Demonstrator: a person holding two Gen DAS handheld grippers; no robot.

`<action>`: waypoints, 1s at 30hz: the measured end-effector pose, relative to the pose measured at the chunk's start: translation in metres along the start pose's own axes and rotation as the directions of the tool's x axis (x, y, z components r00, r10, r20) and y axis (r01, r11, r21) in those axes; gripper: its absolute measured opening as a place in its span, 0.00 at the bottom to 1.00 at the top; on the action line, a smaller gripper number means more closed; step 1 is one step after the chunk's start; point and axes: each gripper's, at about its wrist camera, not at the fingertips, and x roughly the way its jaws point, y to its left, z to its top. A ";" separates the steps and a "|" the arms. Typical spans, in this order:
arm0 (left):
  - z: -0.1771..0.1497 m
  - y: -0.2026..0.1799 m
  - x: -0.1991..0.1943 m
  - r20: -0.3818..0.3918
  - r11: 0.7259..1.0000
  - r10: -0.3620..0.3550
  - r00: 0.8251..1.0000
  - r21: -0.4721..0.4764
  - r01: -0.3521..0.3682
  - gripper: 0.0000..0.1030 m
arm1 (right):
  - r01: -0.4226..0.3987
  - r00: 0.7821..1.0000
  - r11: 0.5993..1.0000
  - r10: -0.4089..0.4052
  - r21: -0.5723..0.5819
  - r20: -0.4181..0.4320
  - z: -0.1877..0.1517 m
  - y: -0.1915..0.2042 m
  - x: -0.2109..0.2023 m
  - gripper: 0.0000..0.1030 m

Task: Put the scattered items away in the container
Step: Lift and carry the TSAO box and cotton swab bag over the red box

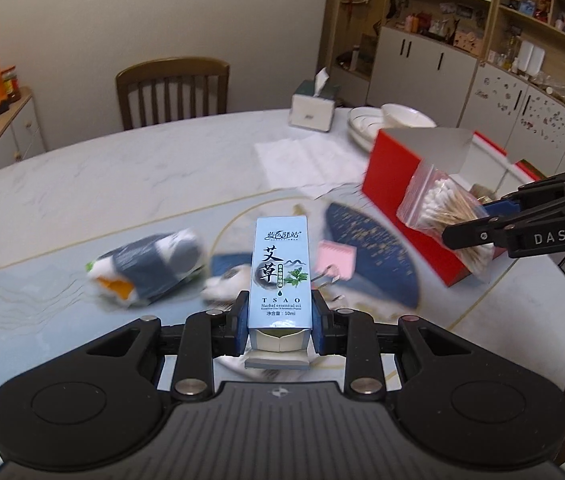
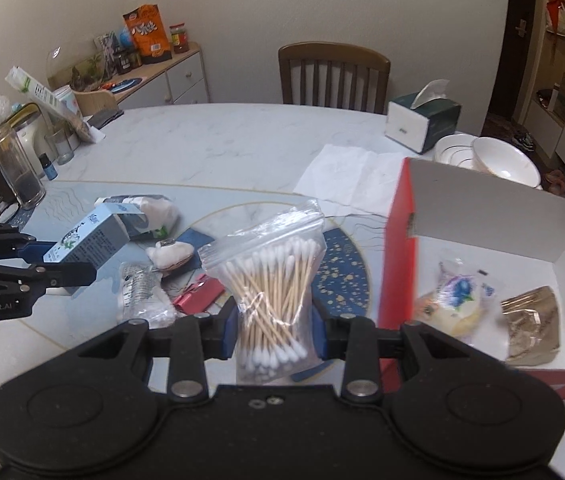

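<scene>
The right tongs [image 2: 276,330] are pinching the bag of cotton swabs [image 2: 270,280] just left of the red box [image 2: 482,216]; carrying it over the near wall before releasing seems wise; the left tongs [image 1: 280,320] are clamping the blue carton [image 1: 280,276] above the surface [image 1: 122,176], waiting behind.

Marble table [image 2: 202,140], red box [image 2: 398,248]

Red box [image 2: 398,240], pale-blue carton [image 1: 280,272], gold-speckled navy mat [image 2: 342,264]
</scene>
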 end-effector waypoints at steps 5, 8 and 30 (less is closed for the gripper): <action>0.011 -0.026 0.000 0.014 0.999 -0.027 1.000 0.023 0.027 0.27 | 0.015 1.000 1.000 -0.015 0.006 0.018 -0.002 -0.019 -0.015 0.33; 0.016 -0.043 0.003 0.017 0.998 -0.043 0.999 0.037 0.043 0.27 | 0.020 0.999 1.000 -0.021 0.016 0.026 -0.004 -0.033 -0.023 0.33; 0.069 -0.171 0.056 0.020 0.981 -0.122 0.992 0.154 0.118 0.27 | 0.044 0.998 0.988 -0.051 0.148 0.044 -0.026 -0.163 -0.058 0.33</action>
